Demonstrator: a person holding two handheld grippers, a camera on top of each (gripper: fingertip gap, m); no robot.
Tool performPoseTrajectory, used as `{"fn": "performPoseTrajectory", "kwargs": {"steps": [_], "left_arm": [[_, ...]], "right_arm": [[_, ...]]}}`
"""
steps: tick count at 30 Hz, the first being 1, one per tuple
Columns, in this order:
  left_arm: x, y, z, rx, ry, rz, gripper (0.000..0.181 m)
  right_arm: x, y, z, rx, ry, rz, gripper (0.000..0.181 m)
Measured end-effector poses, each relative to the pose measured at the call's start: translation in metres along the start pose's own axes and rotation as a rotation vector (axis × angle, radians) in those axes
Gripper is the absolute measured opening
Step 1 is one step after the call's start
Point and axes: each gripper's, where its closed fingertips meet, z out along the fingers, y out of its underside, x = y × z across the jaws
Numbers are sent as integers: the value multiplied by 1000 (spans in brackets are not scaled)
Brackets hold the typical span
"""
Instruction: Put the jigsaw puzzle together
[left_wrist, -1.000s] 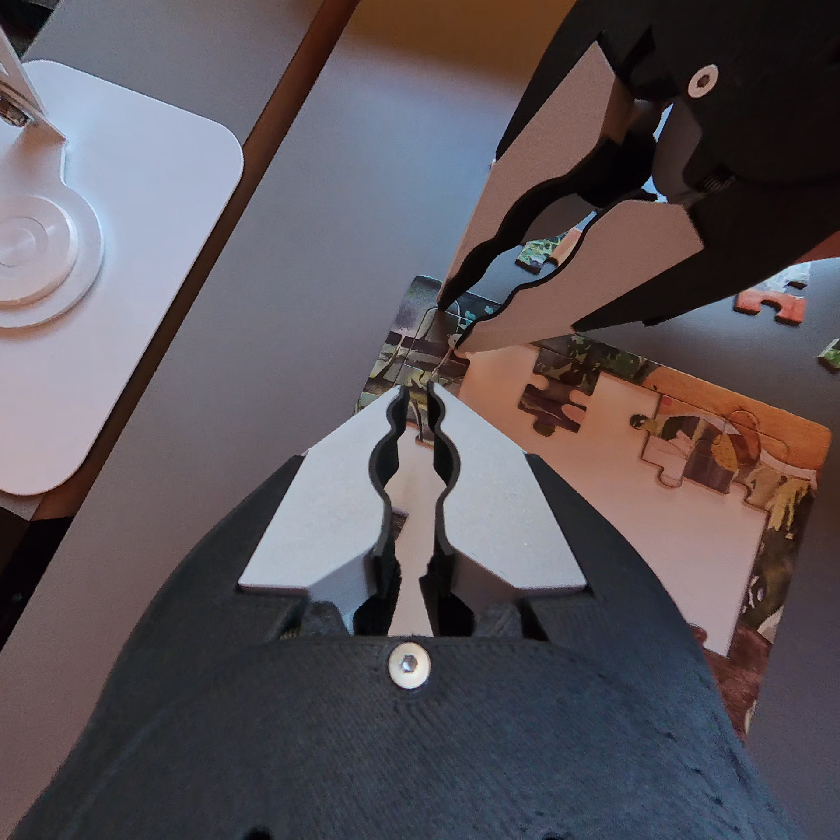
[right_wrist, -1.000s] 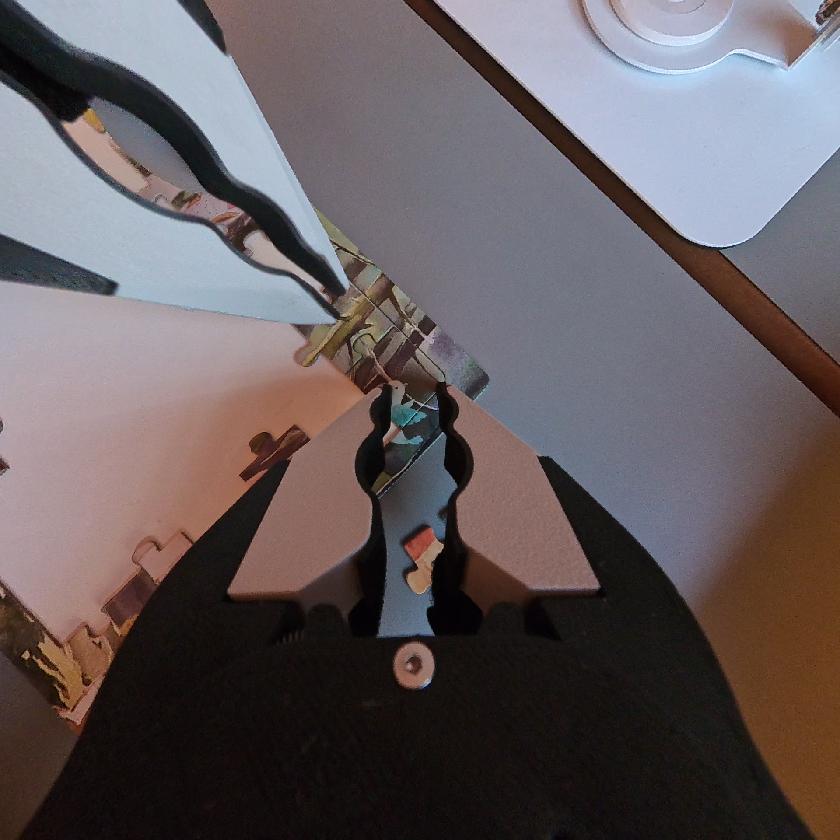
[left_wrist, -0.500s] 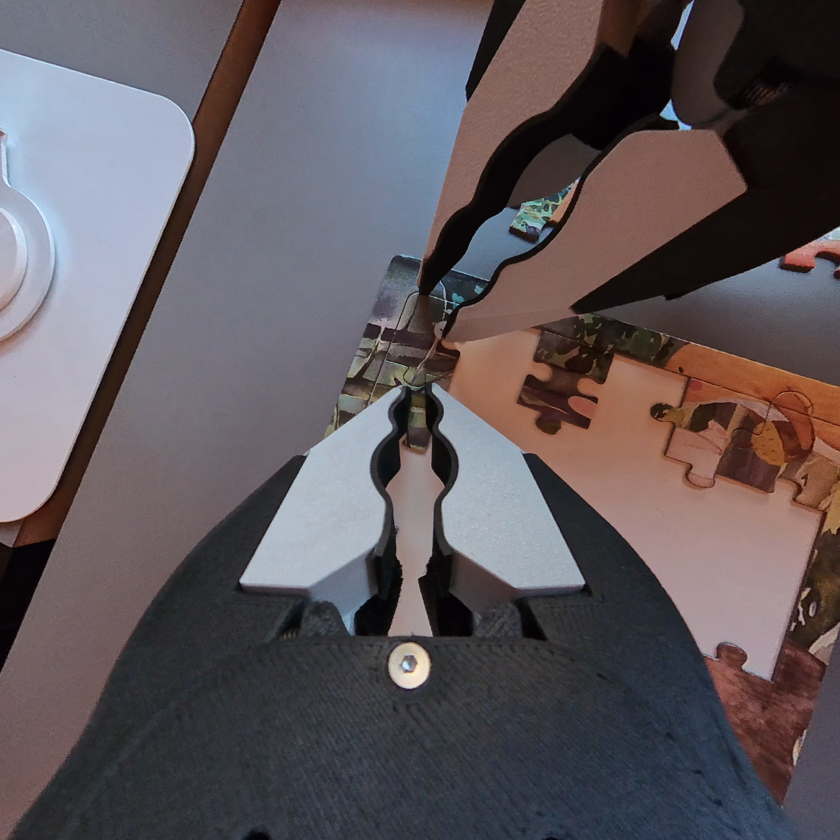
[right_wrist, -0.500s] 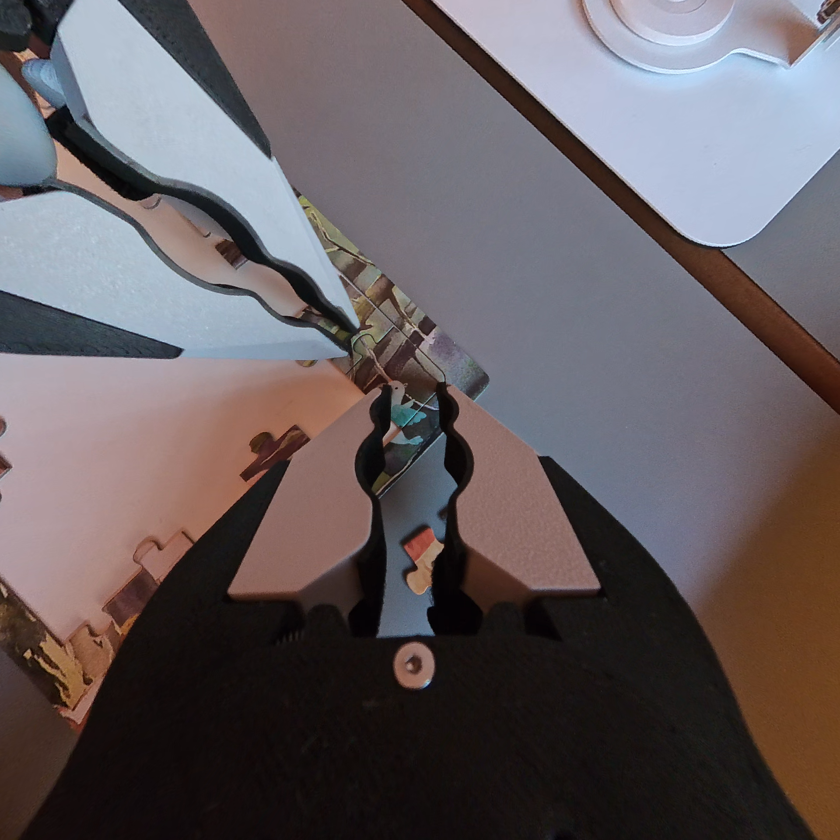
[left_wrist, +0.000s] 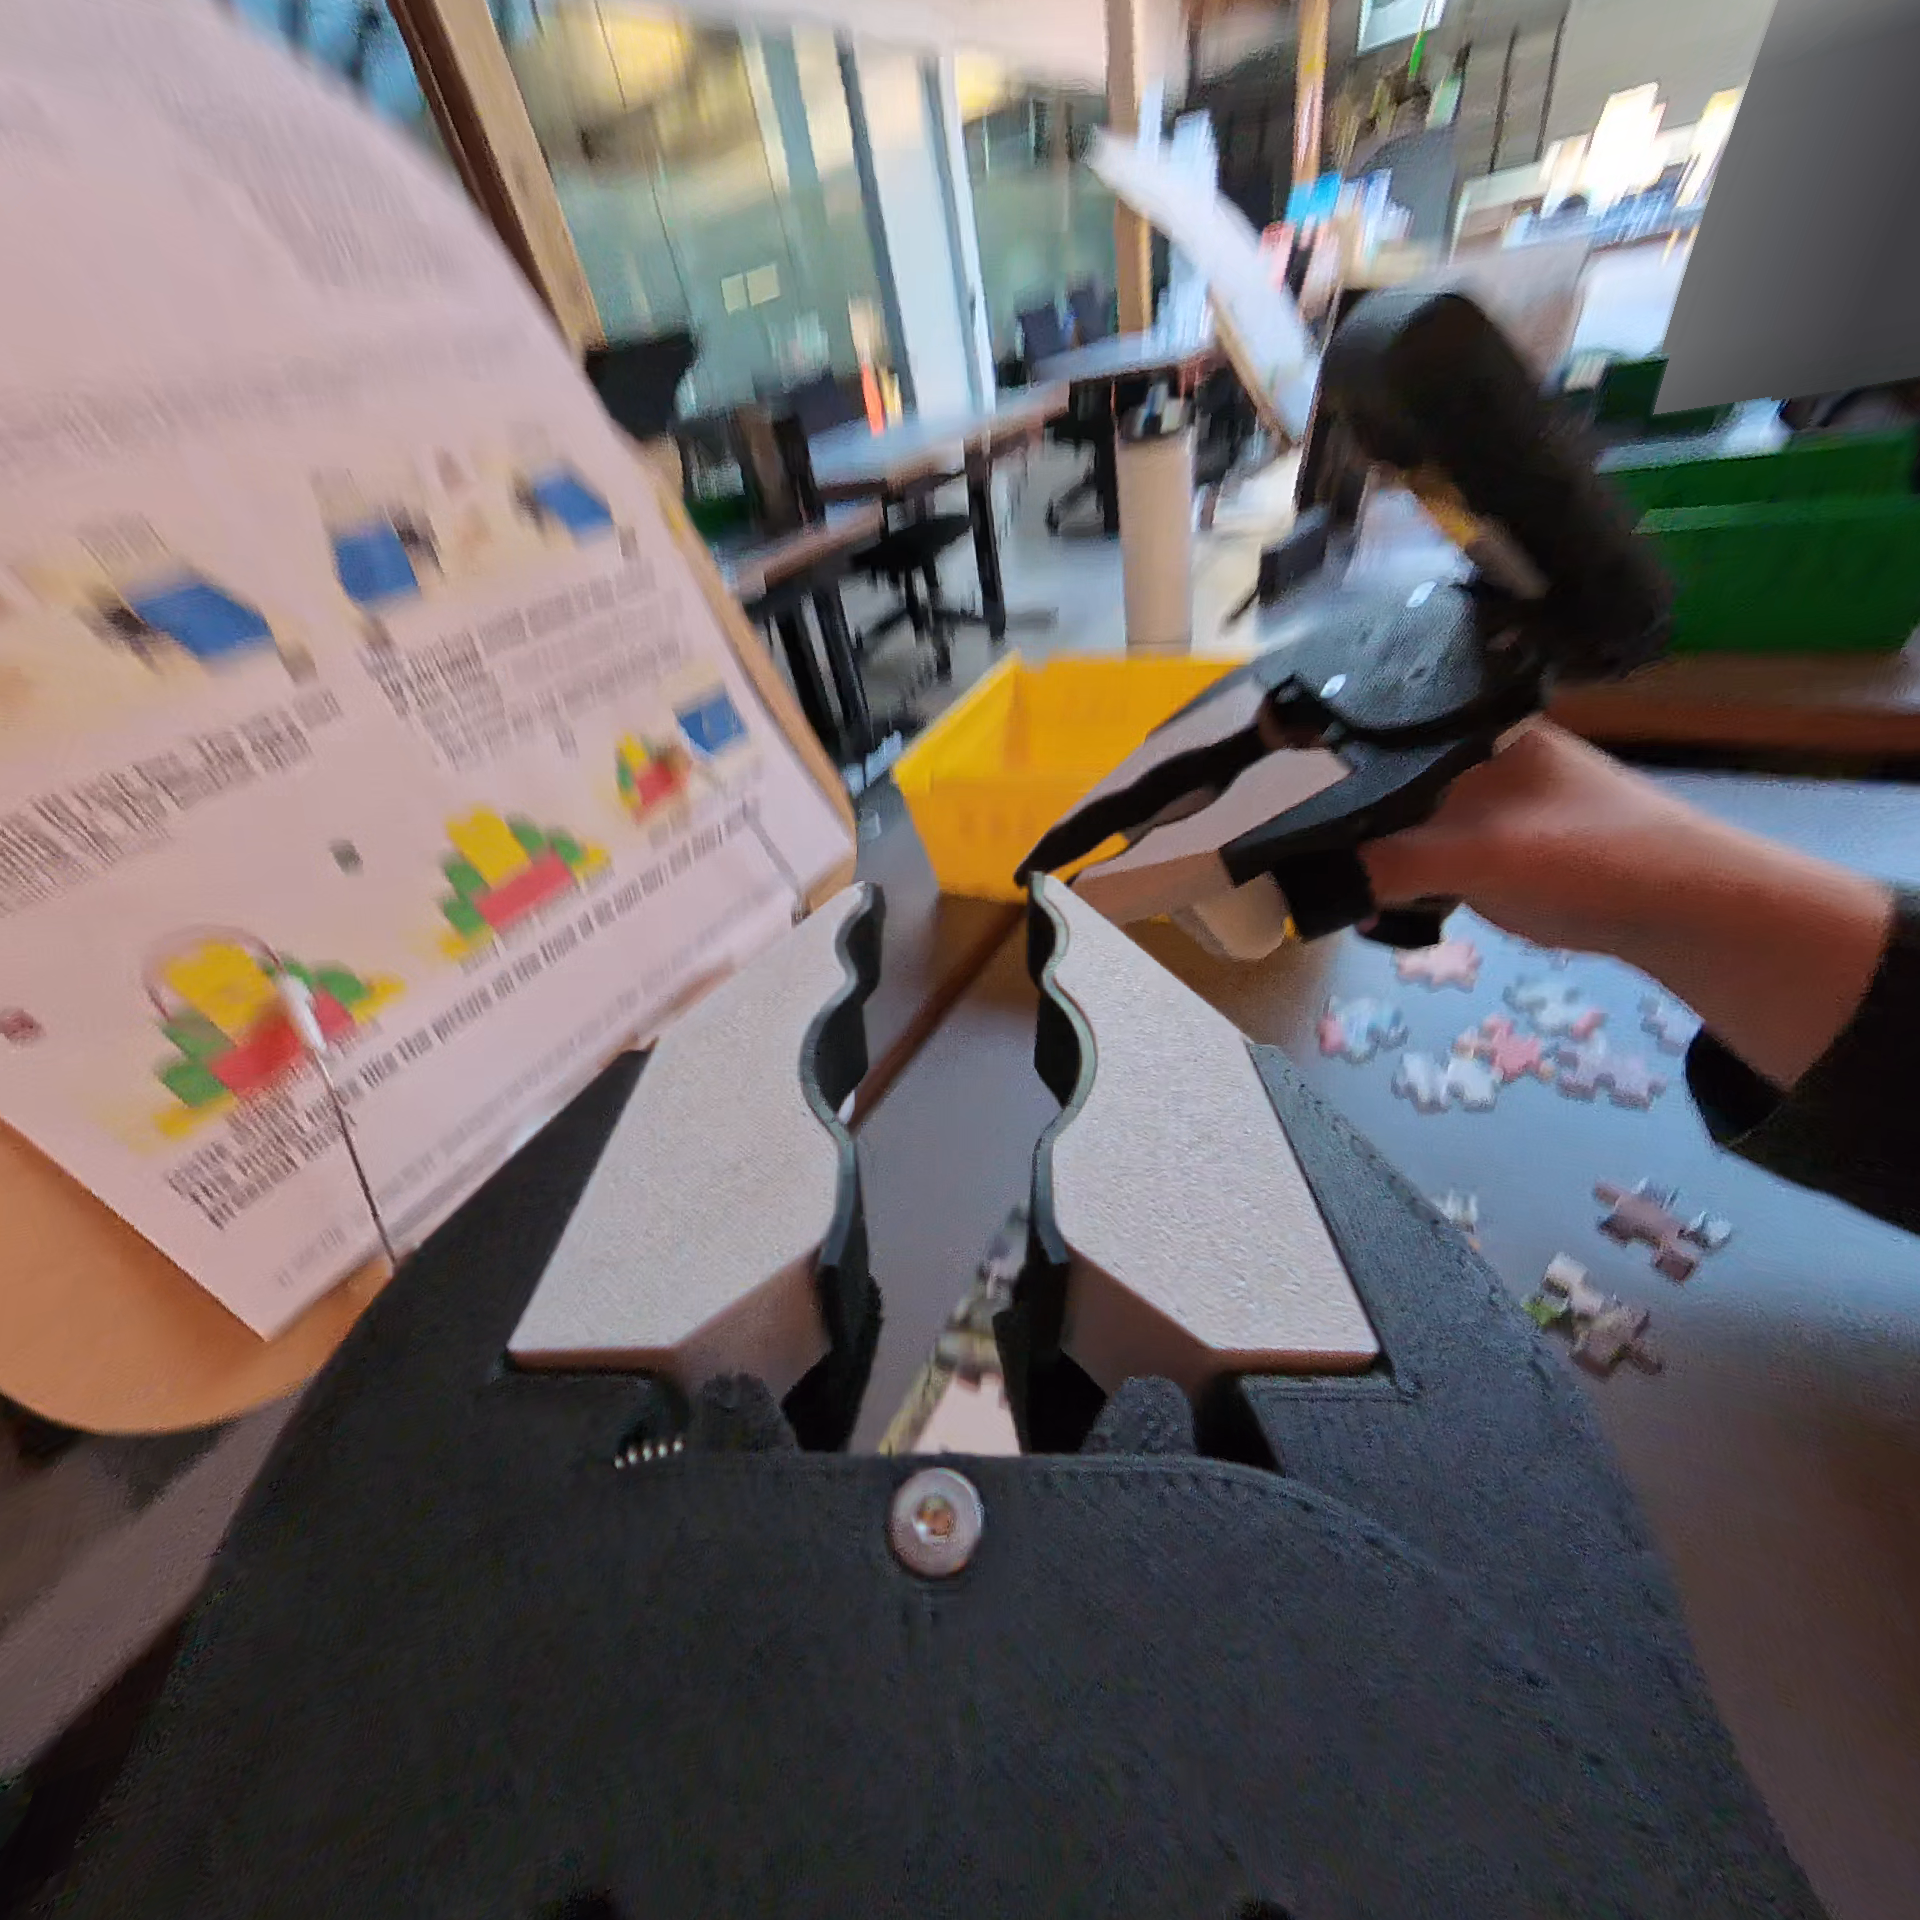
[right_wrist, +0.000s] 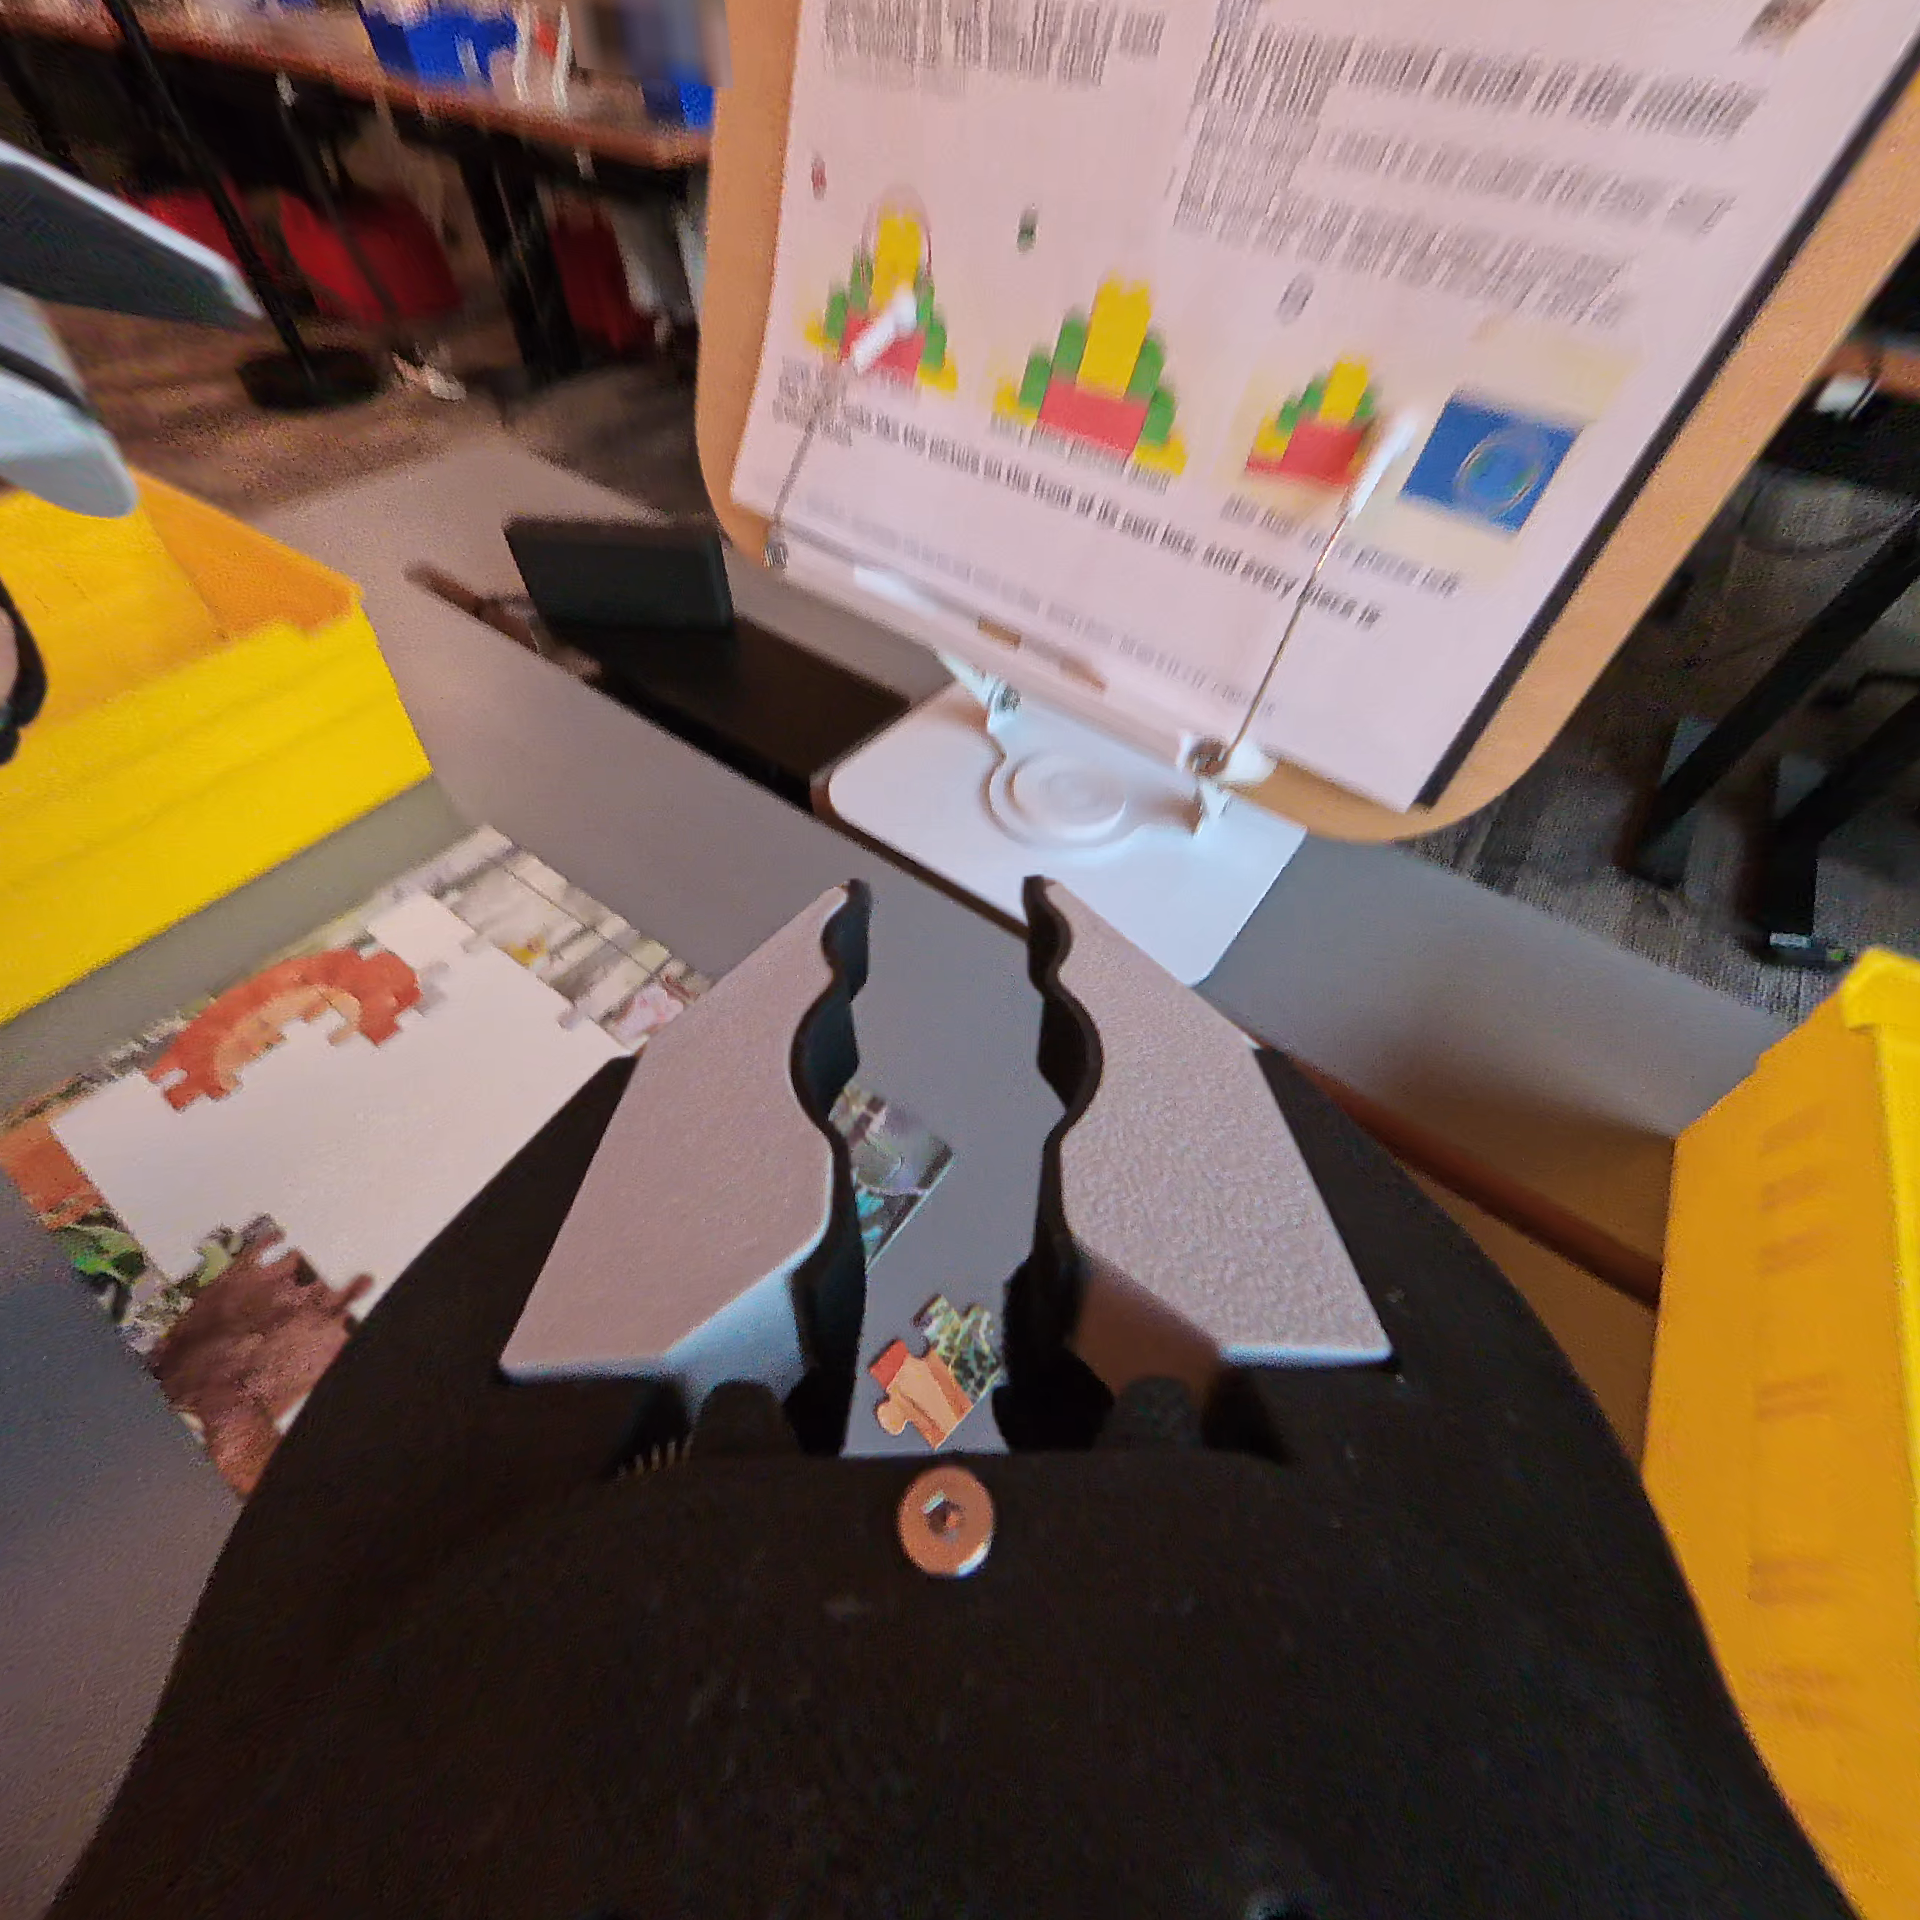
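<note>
The partly assembled jigsaw puzzle (right_wrist: 343, 1122) lies flat on the grey table, with its border pieces in place and a bare white middle. My right gripper (right_wrist: 945, 904) is open and empty, raised above the puzzle's near corner. A loose orange and green piece (right_wrist: 935, 1371) lies on the table between its fingers. My left gripper (left_wrist: 951, 904) is open and empty, tilted up off the table. A strip of the puzzle's edge (left_wrist: 977, 1309) shows between its fingers. The right gripper (left_wrist: 1034, 868), held by a hand, hovers just ahead of it. Several loose pieces (left_wrist: 1507, 1049) lie at the right.
A document stand (right_wrist: 1247, 364) with a printed sheet rises close ahead on a white base (right_wrist: 1060, 821); it also fills the left of the left wrist view (left_wrist: 364, 727). A yellow bin (right_wrist: 156, 727) stands behind the puzzle and another yellow bin (right_wrist: 1787, 1351) at the right.
Both grippers have lifted off the puzzle's corner and tilted up toward the room. Their jaws, nearly shut before, have opened wider. The views are now motion-blurred.
</note>
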Motion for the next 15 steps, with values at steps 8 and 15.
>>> {"fn": "performPoseTrajectory", "kwargs": {"steps": [8,15], "left_arm": [[5,-61,-60,30,-167,94,32],[9,-36,-173,-88,-231,-86,22]], "right_arm": [[-2,-51,-41,259,-65,109,64],[-13,-95,-101,571,-154,30,10]]}}
